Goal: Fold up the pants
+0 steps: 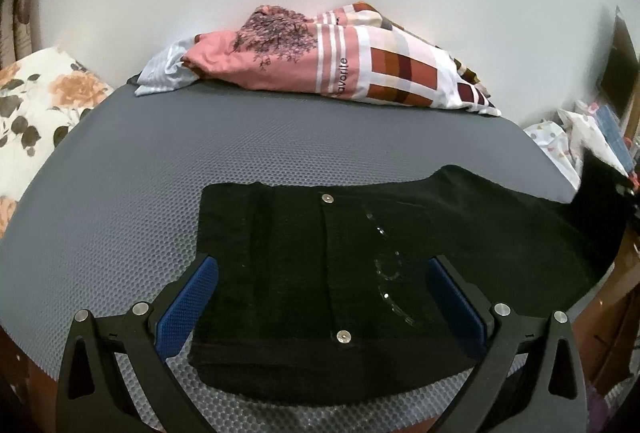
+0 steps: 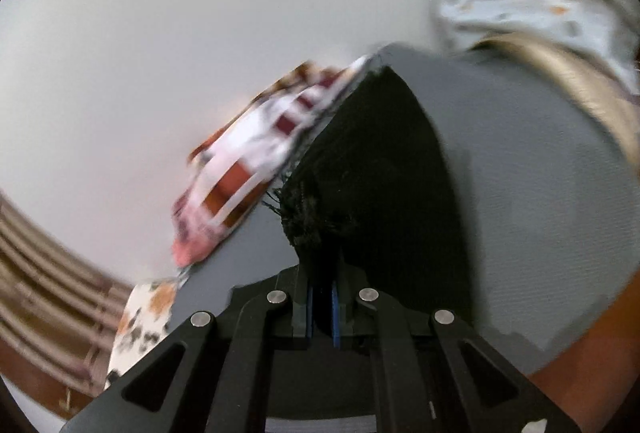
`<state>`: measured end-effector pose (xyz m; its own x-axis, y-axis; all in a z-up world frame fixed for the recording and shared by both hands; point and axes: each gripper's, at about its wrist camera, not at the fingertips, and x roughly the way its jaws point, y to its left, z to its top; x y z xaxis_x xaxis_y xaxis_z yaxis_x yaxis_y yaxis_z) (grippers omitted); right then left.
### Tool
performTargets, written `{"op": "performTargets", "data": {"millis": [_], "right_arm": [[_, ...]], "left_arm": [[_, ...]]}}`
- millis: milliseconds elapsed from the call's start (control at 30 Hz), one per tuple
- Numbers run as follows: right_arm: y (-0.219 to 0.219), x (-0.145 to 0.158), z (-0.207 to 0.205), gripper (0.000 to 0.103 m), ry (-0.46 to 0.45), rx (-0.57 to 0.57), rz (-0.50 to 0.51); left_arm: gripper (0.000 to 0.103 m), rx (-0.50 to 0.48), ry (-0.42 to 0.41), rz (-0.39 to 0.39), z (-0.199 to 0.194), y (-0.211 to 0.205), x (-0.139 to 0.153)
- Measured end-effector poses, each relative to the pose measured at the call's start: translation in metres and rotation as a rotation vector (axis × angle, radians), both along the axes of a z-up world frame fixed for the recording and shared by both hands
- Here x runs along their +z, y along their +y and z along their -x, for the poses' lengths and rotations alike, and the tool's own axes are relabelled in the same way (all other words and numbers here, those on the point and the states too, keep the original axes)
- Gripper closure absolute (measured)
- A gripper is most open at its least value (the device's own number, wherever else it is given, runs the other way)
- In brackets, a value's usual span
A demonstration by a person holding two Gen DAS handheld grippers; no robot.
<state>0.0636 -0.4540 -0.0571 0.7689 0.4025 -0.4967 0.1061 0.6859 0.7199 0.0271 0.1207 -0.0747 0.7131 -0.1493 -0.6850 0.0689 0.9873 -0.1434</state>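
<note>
The pants [image 1: 320, 273] lie flat on the grey table [image 1: 140, 169], waistband nearest the left tongs [image 1: 320, 297], legs running away to the right. The left tongs hover spread wide over the waist, angled down, gripping nothing. The right tongs [image 2: 322, 307] are clamped on the frayed hem [image 2: 308, 221], rolled sideways, lifting that leg end.

- A grey mat [image 1: 140, 169] with a fine honeycomb texture covers the carrying surface, filling the middle of the left wrist view.
- Black pants [image 1: 320, 265] lie flat on it, lower centre, running off toward the right edge.
- A pile of pink, white and rust patterned cloth [image 1: 320, 65] sits at the mat's far edge, upper centre.
</note>
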Motion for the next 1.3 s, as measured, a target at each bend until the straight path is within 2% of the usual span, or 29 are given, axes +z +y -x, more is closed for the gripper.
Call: {"op": "performTargets", "data": {"millis": [133,267,500,800,1100,1300], "right_arm": [[0.049,-0.009,-0.013,0.095,0.018,0.103,-0.042],[0.098,-0.031,-0.019,0.095,0.072,0.192,-0.046],[0.153,-0.066,-0.027,0.095,0.164,0.290,-0.041],[0.181,-0.079,-0.022,0.094,0.188,0.355,-0.016],[0.210,-0.096,-0.021,0.094,0.230,0.452,0.070],[0.215,-0.093,-0.019,0.093,0.215,0.471,0.108]], "left_arm": [[0.000,-0.009,0.016,0.009,0.000,0.000,-0.005],[0.001,-0.013,0.041,0.034,-0.001,0.000,-0.011],[0.001,-0.028,0.051,0.042,-0.001,-0.004,-0.014],[0.000,-0.037,0.084,0.043,-0.003,-0.008,-0.023],[0.001,-0.058,0.115,0.027,-0.004,-0.015,-0.031],[0.001,-0.064,0.123,0.025,-0.005,-0.017,-0.033]]}}
